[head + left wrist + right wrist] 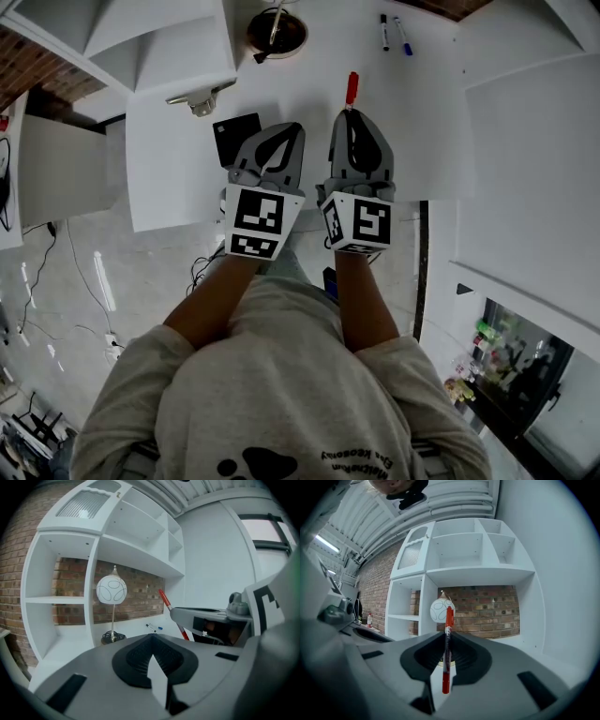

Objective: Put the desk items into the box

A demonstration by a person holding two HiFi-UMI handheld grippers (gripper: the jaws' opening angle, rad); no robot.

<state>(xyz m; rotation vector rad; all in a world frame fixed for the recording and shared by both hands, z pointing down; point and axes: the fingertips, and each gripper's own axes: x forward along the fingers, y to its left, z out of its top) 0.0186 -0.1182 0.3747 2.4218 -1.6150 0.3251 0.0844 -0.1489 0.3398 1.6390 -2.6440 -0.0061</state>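
Red is the only strong colour: a red marker (352,89) is clamped between the jaws of the right gripper (352,114), which stand narrowly apart and press on its barrel. In the right gripper view the marker stands upright between the black pads, capped end up, its white middle band printed with small text too fine to read. It hangs over the white desk (309,94), above the strip just inside the near edge, and points toward the back edge. Beside it, the left gripper (291,131) has its jaws drawn together at the tips with nothing between them. A flat black card (236,138) lies on the desk near the near edge, partly under that gripper. Two markers (393,33), one with a black cap and one with a blue cap, lie side by side close to the back edge, just right of the round base of the lamp (277,33). Between those things and the grippers the middle of the desk is bare. A white shelf unit (141,42) closes off the back left corner, with a brick wall (136,597) behind it, and a white panel bounds the right edge.
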